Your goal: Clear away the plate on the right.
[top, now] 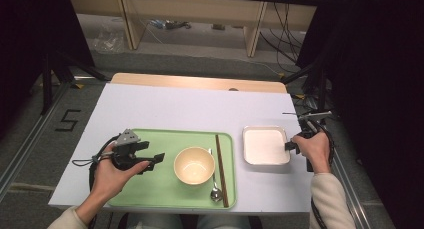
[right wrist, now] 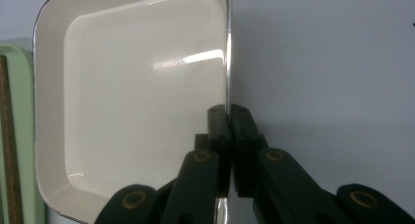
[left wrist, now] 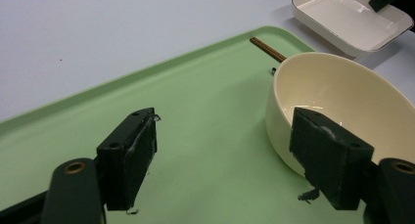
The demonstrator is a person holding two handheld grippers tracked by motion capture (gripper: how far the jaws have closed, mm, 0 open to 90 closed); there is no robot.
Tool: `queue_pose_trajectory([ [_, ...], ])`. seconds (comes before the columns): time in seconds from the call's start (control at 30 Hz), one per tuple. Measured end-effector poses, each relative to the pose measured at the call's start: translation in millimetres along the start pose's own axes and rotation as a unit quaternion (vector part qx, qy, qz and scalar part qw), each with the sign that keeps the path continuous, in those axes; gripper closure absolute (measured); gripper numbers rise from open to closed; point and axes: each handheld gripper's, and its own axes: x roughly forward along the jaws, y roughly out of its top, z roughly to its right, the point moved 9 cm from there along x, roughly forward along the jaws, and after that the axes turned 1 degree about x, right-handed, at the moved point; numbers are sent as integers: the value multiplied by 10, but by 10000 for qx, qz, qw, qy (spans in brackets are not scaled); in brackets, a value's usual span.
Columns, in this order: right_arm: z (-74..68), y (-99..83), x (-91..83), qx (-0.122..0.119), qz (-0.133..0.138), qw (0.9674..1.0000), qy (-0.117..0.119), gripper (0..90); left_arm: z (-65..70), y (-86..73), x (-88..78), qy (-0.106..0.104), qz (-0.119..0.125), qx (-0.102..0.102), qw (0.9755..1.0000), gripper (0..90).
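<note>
Worktop (top: 165,109) → green tray (top: 165,196) → white square dish (top: 266,146), which sits just right of the tray. My right gripper (right wrist: 228,111) is clamped on the dish's right rim; I'd lift level and slowly, since that thin edge grip could pivot. My left gripper (left wrist: 222,150) hangs open over the tray beside the bowl (left wrist: 342,101). The right gripper view confirms the rim pinch; the high view gives the layout.

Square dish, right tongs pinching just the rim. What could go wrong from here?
1. The right tongs grip the white square dish by one thin rim only; lifted, it may tilt or slip out.
2. The dish sits right beside the green tray; dragging it that way could catch the tray's raised edge.
3. The chopsticks and spoon lie along the near side of the tray; a dish set down there could land on them and rock.
</note>
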Motion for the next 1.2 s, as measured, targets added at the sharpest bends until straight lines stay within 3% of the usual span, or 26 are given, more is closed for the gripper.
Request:
queue_pose_trajectory([
  [0.07, -94, -4, -24, 446, -37, 9990, 91, 897, 11, 20, 1, -11, -8, -10, 10000, 261],
  [0.17, -165, 5, -90, 407, -13, 9991, 144, 897, 38, 70, 17, -74, 22, -18, 10000, 270],
  [0.27, -305, 25, -162, 427, 64, 9987, 264, 897, 80, 111, 31, -189, 40, -149, 9997, 277],
  [0.3, -324, 27, -180, 325, 73, 9991, 277, 897, 97, 123, 36, -240, 46, -163, 9996, 279],
  [0.33, -323, 22, -190, 35, 107, 9996, 258, 897, 115, 143, 43, -255, 52, -142, 9996, 284],
  [0.37, -404, 30, -214, 143, 133, 9992, 347, 897, 125, 154, 50, -260, 56, -146, 9995, 289],
  [0.43, -463, 51, -230, -56, 231, 9988, 429, 897, 148, 196, 65, -286, 46, -173, 9994, 292],
  [0.47, -543, 41, -258, 101, 210, 9987, 456, 897, 157, 214, 73, -308, 56, -181, 9993, 294],
  [0.5, -542, 56, -262, -97, 299, 9986, 431, 897, 158, 236, 79, -310, 41, -133, 9994, 296],
  [0.53, -618, 39, -283, 84, 212, 9985, 508, 897, 163, 265, 89, -309, 61, -147, 9994, 298],
  [0.7, -836, 52, -340, 96, 337, 9969, 705, 896, 215, 421, 161, -365, 96, -210, 9991, 303],
  [0.77, -893, 53, -356, -130, 396, 9966, 706, 896, 238, 470, 205, -365, 21, -191, 9991, 306],
  [0.8, -953, 44, -361, -78, 378, 9964, 755, 897, 255, 494, 233, -364, -7, -215, 9991, 309],
  [0.9, -1075, 32, -367, -242, 413, 9954, 828, 896, 318, 569, 323, -404, -103, -242, 9988, 312],
  [1.03, -1231, 4, -371, -461, 453, 9938, 903, 896, 427, 680, 431, -489, -170, -88, 9986, 319],
  [1.07, -1271, -8, -369, -408, 433, 9938, 944, 896, 450, 704, 459, -515, -190, -58, 9985, 319],
  [1.2, -1386, -43, -362, -543, 438, 9927, 985, 897, 534, 779, 568, -614, -257, -201, 9976, 324],
])
